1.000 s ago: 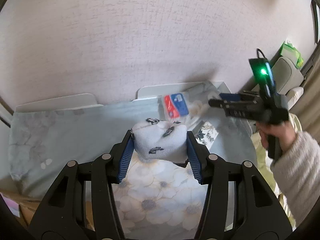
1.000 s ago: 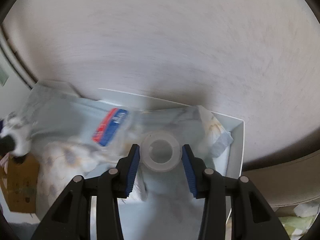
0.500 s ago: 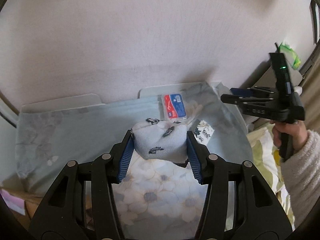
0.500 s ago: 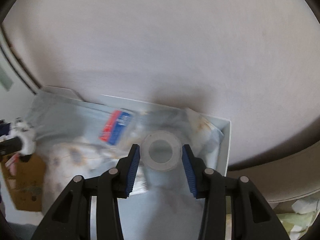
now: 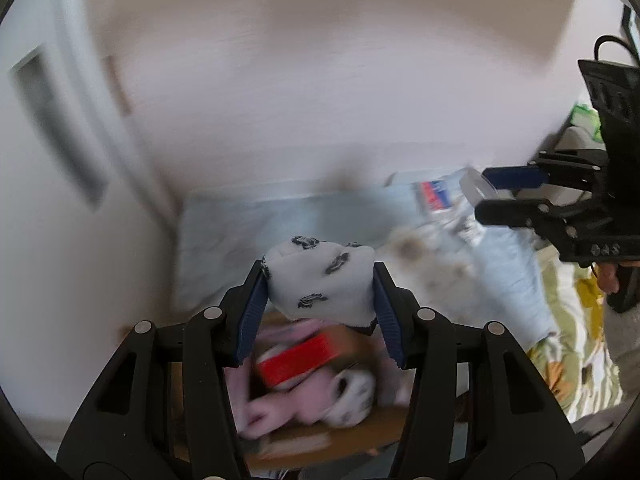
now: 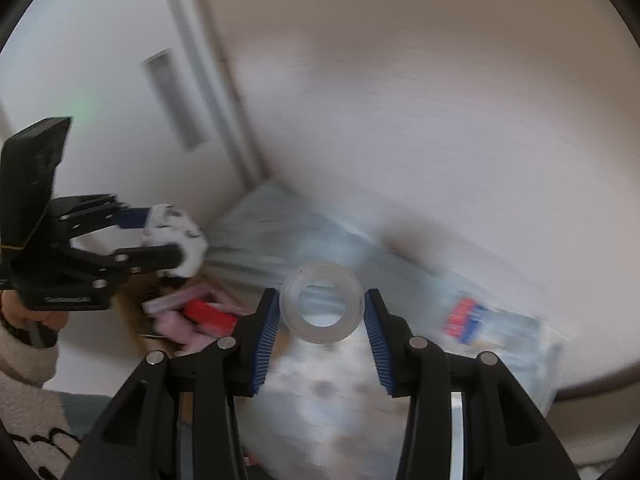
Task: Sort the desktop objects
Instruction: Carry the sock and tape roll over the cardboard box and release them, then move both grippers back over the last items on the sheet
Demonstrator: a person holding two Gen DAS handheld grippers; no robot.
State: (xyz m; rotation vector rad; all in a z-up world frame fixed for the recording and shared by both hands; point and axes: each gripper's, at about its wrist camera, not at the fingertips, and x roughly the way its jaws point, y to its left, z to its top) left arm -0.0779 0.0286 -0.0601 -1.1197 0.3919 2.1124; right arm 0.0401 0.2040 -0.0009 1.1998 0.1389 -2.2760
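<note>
My left gripper (image 5: pixel 318 280) is shut on a rolled white sock with dark marks (image 5: pixel 320 280) and holds it above an open cardboard box (image 5: pixel 320 436). The box holds pink cloth (image 5: pixel 276 408) and a red item (image 5: pixel 298 360). My right gripper (image 6: pixel 320 308) is shut on a clear tape roll (image 6: pixel 322 302), held in the air over the flowered cloth (image 6: pixel 332 392). The sock also shows in the right wrist view (image 6: pixel 176 236), left of the roll. A red and blue packet (image 6: pixel 466 318) lies on the cloth.
The cloth-covered table (image 5: pixel 248 224) stands against a pale wall. A white door (image 6: pixel 120 80) is to the left. The box (image 6: pixel 136 304) sits at the table's left end. Bedding with a yellow-green print (image 5: pixel 568 320) lies to the right. Both views are blurred.
Both grippers have swung to the left with their loads. The left one has moved from over the table to over the cardboard box. The right one now faces the table's left end.
</note>
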